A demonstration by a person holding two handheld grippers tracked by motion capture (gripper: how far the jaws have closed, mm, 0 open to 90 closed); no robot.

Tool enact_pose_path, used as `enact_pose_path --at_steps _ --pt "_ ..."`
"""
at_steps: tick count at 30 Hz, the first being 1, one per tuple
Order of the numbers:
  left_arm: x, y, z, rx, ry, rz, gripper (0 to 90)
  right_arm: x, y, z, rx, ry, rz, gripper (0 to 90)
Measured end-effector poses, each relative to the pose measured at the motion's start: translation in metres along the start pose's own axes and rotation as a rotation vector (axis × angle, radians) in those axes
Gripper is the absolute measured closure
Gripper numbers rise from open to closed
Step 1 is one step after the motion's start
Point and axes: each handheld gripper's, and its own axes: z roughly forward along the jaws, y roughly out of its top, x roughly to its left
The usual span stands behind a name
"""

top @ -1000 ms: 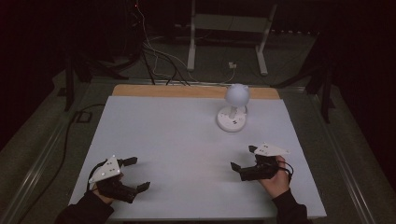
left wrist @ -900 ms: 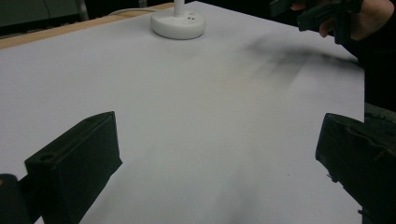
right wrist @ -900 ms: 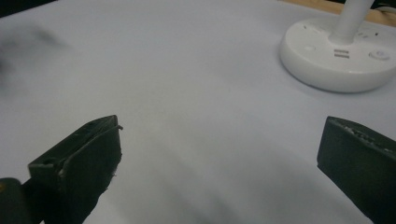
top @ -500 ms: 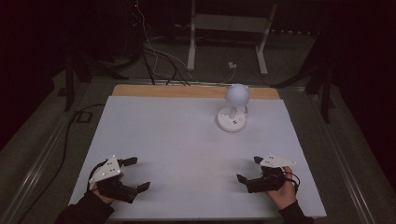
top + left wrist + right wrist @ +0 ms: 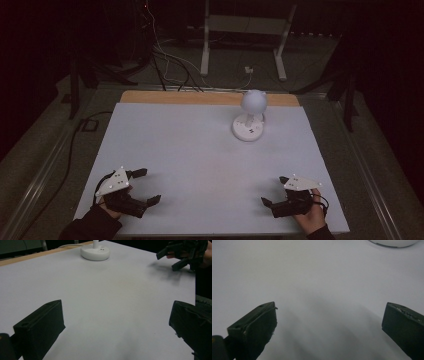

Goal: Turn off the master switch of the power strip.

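A white lamp [image 5: 248, 120] with a round base and a ball-shaped head stands on the far right part of the white table [image 5: 200, 150], well apart from both grippers. In the left gripper view its base [image 5: 95, 252] sits at the far end of the surface, and in the right gripper view a sliver of the base's edge [image 5: 394, 242] shows at the top.

The right gripper [image 5: 275, 192] rests low at the near right corner of the table, held in the person's right hand [image 5: 310, 215]. Its jaws stand wide apart with nothing between them; the right gripper view shows bare white tabletop in the gap. Whether the jaw tips actually touch the surface is hard to tell in the dim light. A grey three-cornered plate [image 5: 301, 183] sits on top of it.

The left gripper [image 5: 147, 186] lies at the near left corner, held in the person's left hand [image 5: 107, 207], its own grey plate [image 5: 114, 181] tilted upward. Its jaws are also spread wide and grip nothing, with empty table between them in the left gripper view. In that same view the right gripper [image 5: 172, 258] appears farther off at upper right, casting a soft shadow on the table.

Beyond the far edge of the table runs a wooden strip [image 5: 200, 97], and behind it cables [image 5: 170, 65] trail across a dark floor near a metal stand [image 5: 245, 30].
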Motion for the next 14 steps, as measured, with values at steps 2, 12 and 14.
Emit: enact_pose_path --at_steps 2,12,14 --pt "0.0001 -0.0001 0.0001 0.0 0.0 0.0 0.4 -0.0014 -0.0001 -0.0003 0.006 0.009 -0.011 0.2" --pt "0.0005 -0.0001 0.0009 0.001 -0.003 -0.001 0.4 -0.0053 0.0024 0.0039 0.01 0.019 0.009 0.2" --pt "0.0005 -0.0001 0.0009 0.002 -0.003 0.0 0.4 -0.005 0.003 0.0042 0.008 0.023 0.008 0.2"
